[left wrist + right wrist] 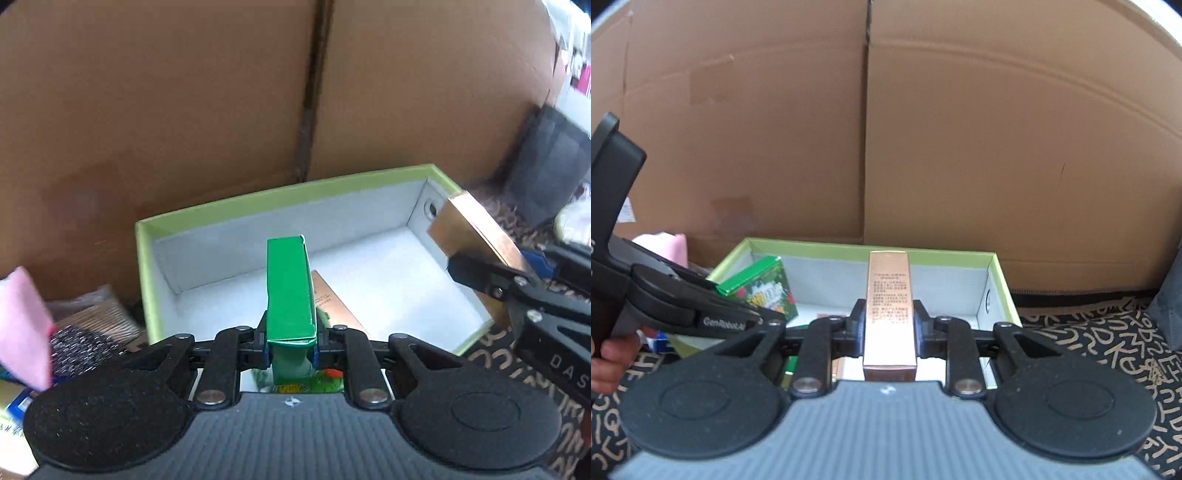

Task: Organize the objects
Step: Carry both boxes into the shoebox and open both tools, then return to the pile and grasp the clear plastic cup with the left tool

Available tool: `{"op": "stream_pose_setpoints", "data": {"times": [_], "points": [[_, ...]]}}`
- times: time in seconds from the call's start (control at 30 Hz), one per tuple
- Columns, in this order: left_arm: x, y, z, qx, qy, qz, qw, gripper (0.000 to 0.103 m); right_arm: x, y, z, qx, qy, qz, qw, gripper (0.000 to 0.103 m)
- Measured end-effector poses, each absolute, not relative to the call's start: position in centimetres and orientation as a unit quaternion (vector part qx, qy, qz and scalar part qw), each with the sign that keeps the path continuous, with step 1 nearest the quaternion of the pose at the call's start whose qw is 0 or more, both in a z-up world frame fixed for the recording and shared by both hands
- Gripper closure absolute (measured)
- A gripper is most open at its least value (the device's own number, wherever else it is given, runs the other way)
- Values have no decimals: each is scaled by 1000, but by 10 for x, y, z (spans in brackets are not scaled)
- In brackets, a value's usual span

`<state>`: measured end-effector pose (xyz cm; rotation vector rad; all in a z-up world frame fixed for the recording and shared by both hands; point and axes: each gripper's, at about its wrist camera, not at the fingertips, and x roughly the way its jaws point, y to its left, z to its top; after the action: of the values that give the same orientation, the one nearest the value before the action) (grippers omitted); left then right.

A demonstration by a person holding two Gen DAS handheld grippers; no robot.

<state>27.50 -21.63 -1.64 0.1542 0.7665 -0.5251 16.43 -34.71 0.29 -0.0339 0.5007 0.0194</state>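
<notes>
Carrying two cartons toward the open green-rimmed box [207, 218]. My left gripper [291, 345] is clamping a green carton [290, 291] on its narrow sides, holding it above the box's near edge. My right gripper [890, 325] is pinching a copper-coloured carton [889, 295], poised over the right end of the box. Another copper carton [334, 299] is already lying inside on the white floor. I judge this the placing step. Next I am needing to lower each carton into free floor space, keeping the two grippers apart, then release.
</notes>
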Motion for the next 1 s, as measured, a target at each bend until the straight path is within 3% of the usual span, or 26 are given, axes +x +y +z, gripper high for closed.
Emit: {"op": "stream_pose_setpoints", "data": {"times": [0.33, 0.37, 0.4, 0.43, 0.47, 0.5, 0.53, 0.7, 1.0], "points": [[274, -200, -2, 79, 335, -242, 907, 83, 197, -349, -9, -5, 279, 15, 960, 79], [273, -199, -1, 75, 329, -245, 909, 66, 201, -347, -11, -5, 283, 19, 959, 79], [271, -198, 0, 69, 328, -248, 909, 31, 206, -344, -13, -11, 290, 25, 957, 78], [268, -196, 2, 61, 325, -248, 910, 16, 211, -342, -16, -23, 294, 29, 955, 65], [264, -192, 4, 52, 311, -242, 917, 13, 214, -340, -17, -40, 296, 28, 954, 54], [258, -188, 7, 41, 293, -242, 924, 11, 214, -338, -18, -57, 293, 11, 954, 38], [254, -185, 10, 37, 284, -244, 927, 10, 211, -337, -17, -70, 283, -8, 957, 30], [230, -168, 21, 15, 272, -248, 930, 8, 169, -344, 4, -60, 219, -32, 973, 4], [160, -117, 16, -21, 261, -217, 940, 8, 83, -317, 9, -54, 170, -14, 984, 0]]}}
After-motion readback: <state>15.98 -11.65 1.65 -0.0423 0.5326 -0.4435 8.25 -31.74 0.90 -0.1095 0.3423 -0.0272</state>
